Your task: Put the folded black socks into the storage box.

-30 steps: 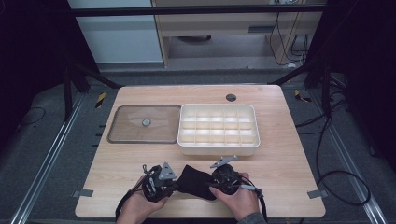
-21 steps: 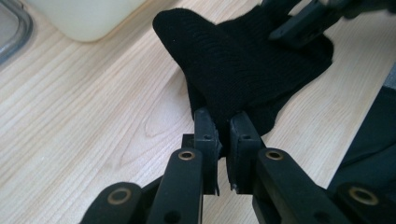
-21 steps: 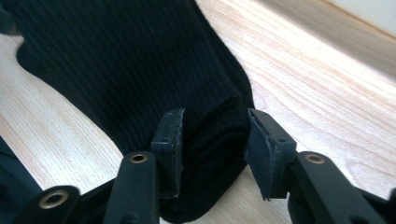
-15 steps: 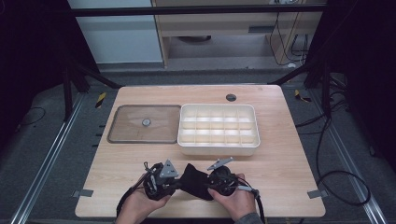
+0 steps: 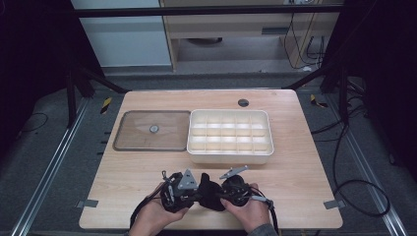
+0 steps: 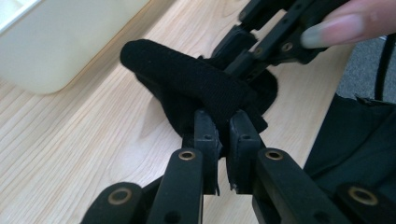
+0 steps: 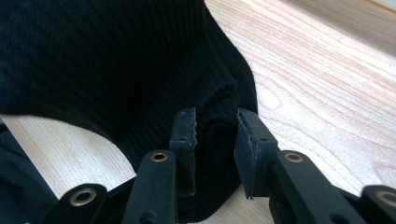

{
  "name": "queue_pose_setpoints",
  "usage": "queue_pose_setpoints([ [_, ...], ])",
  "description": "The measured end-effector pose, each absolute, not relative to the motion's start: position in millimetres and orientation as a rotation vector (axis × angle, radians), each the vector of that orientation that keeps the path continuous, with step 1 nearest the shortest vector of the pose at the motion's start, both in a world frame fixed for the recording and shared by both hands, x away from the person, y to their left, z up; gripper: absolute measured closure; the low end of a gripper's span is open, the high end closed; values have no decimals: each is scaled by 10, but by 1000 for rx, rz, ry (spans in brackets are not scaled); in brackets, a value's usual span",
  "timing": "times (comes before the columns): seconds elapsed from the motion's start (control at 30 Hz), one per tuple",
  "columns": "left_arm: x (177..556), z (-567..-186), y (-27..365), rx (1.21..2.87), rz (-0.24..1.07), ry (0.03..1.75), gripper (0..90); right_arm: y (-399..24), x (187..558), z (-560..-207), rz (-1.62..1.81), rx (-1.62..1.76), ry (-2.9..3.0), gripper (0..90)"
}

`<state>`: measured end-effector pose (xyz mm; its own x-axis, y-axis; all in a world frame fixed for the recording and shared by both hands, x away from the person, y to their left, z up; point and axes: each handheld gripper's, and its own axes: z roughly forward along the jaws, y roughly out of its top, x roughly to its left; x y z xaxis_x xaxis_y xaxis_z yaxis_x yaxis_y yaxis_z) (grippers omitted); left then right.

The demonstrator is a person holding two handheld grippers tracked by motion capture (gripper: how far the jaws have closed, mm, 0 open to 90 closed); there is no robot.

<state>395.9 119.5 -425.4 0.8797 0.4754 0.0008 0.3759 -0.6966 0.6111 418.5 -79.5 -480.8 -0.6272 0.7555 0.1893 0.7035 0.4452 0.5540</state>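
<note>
Sock [image 6: 196, 88]: solid black, fine ribbed knit, no print. Desk [image 5: 305, 162]: light wood with a pale streaked grain; compartment tray [image 5: 229, 156]: cream white throughout; flat lid [image 5: 133, 132] beside it: brownish clear panel, dark rim, grey round knob. Left gripper [image 6: 223, 135] and right gripper [image 7: 215, 135]: black jaws with brass-coloured pivots, each topped by a grey plate

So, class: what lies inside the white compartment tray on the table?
The white compartment tray shows bare cells with nothing visible inside; its near wall hides parts of the closest cells' floors.
</note>
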Motion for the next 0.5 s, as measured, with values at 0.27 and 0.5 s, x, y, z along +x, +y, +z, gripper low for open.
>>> queue_pose_setpoints([
  [0.27, 3907, -4228, 1051, 2431, 201, 563, 839, -816, 4187, -4824, 962, 1339, 2595, 706],
  [0.5, 3871, -4222, 982, 2434, 193, 543, 839, -844, 4196, -4839, 985, 1340, 2598, 710],
])
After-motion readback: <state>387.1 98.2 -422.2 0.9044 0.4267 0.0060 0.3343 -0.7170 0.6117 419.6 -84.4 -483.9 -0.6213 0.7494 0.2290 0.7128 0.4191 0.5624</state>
